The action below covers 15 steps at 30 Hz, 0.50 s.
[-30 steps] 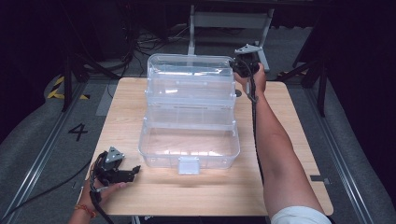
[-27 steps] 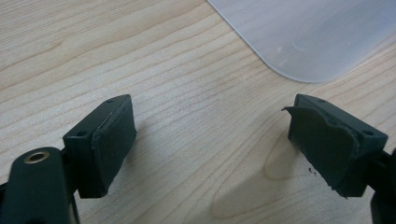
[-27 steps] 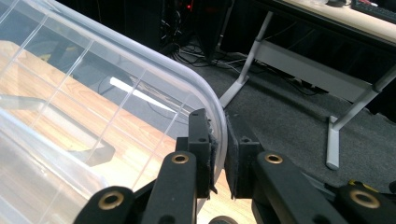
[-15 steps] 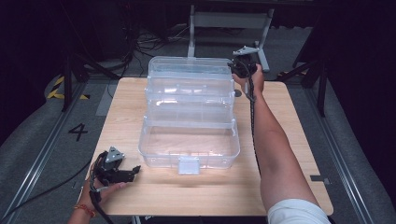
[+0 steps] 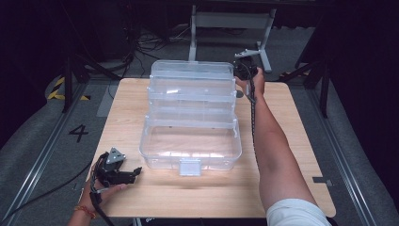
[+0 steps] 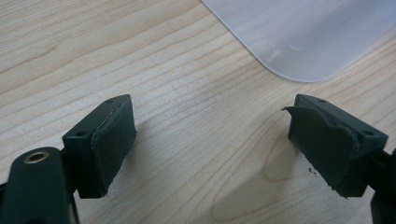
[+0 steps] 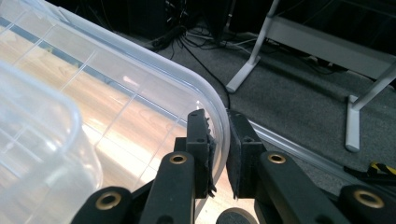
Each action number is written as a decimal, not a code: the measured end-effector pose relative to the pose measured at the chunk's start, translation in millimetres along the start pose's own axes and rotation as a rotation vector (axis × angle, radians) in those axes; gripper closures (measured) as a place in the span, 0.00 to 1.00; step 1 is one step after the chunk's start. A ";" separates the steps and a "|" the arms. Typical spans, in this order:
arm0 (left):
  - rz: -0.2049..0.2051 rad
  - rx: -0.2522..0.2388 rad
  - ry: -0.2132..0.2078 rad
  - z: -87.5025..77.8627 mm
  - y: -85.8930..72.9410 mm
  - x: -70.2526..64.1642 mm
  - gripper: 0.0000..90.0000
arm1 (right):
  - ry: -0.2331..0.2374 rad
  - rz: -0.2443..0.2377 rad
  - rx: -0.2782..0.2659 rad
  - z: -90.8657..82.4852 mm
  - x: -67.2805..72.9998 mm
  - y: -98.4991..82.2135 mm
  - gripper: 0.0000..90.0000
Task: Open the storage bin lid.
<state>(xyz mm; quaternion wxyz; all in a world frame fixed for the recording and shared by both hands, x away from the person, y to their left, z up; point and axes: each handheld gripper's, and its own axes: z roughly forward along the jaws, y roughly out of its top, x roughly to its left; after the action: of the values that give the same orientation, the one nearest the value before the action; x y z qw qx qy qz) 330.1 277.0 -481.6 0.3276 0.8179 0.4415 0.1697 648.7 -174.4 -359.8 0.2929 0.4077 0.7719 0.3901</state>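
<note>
Your right gripper [image 5: 243, 70] is way out at about 1 o'clock on the wooden table [image 5: 287, 141], and its jaws are pinched onto the rim of the clear plastic organizer box [image 5: 190, 117]. In the right gripper view you can see the curved clear edge [image 7: 219, 135] sandwiched right between the two black pads [image 7: 201, 140], one inside the rim and one outside.

The box itself sits mid-table, folded open in stepped tiers, the latch tab [image 5: 189, 166] facing 6 o'clock toward you.

Your left gripper [image 5: 134, 172] is down at 7 o'clock, resting on the table just beside the box's near-left corner, not touching it. Its jaws are spread wide with nothing between them, just bare wood grain, and a rounded corner of the box [image 6: 299, 37] pokes in at 1 o'clock in the left gripper view.
</note>
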 end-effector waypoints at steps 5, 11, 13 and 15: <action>0.000 0.000 0.000 0.0 0.0 0.0 0.17 | 0.004 0.001 0.037 6.4 -0.2 -4.2 0.89; 0.008 0.002 0.002 -0.1 0.1 0.5 0.17 | 0.015 -0.008 0.085 11.0 -1.8 -10.4 0.87; 0.004 -0.003 0.002 0.2 0.0 0.2 0.17 | 0.034 0.015 0.066 9.6 -4.2 -13.1 0.87; 0.007 0.002 0.002 -0.1 0.1 0.4 0.17 | 0.032 0.013 0.069 8.7 -3.8 -13.4 0.87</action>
<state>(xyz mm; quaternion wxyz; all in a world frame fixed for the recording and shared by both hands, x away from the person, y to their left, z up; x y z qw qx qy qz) 330.3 277.4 -481.4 0.3257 0.8195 0.4393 0.1711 652.0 -179.3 -375.2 0.2637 0.4164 0.7867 0.3717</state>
